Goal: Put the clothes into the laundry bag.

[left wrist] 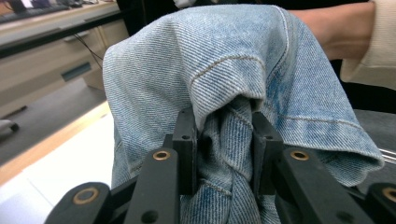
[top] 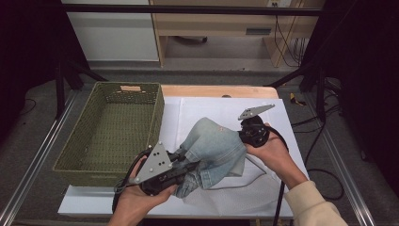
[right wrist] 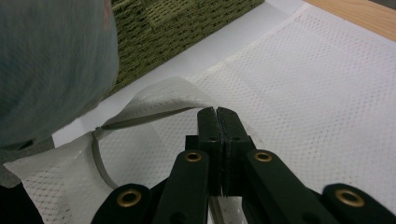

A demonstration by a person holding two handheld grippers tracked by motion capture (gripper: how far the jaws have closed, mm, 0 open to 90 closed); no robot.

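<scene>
A bunched pair of light-blue jeans [top: 214,146] hangs above the table between my two grippers. My left gripper [top: 188,167] comes in from the lower left, and in the left gripper view [left wrist: 224,126] its jaws are shut on a thick fold of the jeans [left wrist: 224,60]. On the jeans' right side, held by a hand, is my right gripper [top: 244,136]. Its jaws [right wrist: 217,112] are pressed together on a lifted edge of the white mesh bag [right wrist: 327,84]. The jeans [right wrist: 46,60] blur the upper left of the right gripper view.
A green woven basket [top: 113,94] stands empty at the table's left, close to the jeans. The white mesh bag [top: 263,188] is spread over the white table top, with a grey cord [top: 240,181] trailing on it. A wooden table edge [top: 211,91] runs along the back.
</scene>
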